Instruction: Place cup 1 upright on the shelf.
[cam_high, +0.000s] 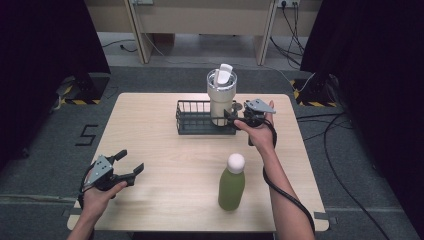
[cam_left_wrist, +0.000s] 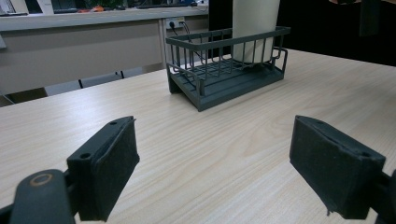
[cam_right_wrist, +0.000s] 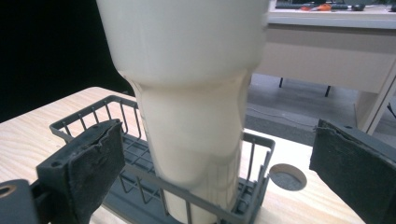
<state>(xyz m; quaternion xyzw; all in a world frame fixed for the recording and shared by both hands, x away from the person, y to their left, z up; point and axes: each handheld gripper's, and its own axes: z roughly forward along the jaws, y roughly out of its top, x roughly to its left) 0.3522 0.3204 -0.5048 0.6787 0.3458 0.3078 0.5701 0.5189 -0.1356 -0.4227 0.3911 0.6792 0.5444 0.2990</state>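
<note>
At the left of the high view, the left gripper sits low over the near left part of the table, held in the person's left hand. Its jaws stand wide apart and hold nothing. In the left gripper view the two black pads spread to either side with bare wood between them, and they point across the table toward the basket, which stands well apart from them.

Near the table's front, right of centre, a green bottle with a white round cap stands upright, apart from both grippers.

At the far middle of the table the dark wire basket rests on the wood. A cream tumbler stands upright in the basket's right end, with a white lid piece at its top.

Just right of the tumbler, the right gripper is held in the right hand at the basket's right end. In the right gripper view its jaws are wide open, one pad on each side of the tumbler, neither visibly touching it. The tumbler's base sits inside the basket's wire wall, and a round hole in the tabletop shows just beyond the basket.
</note>
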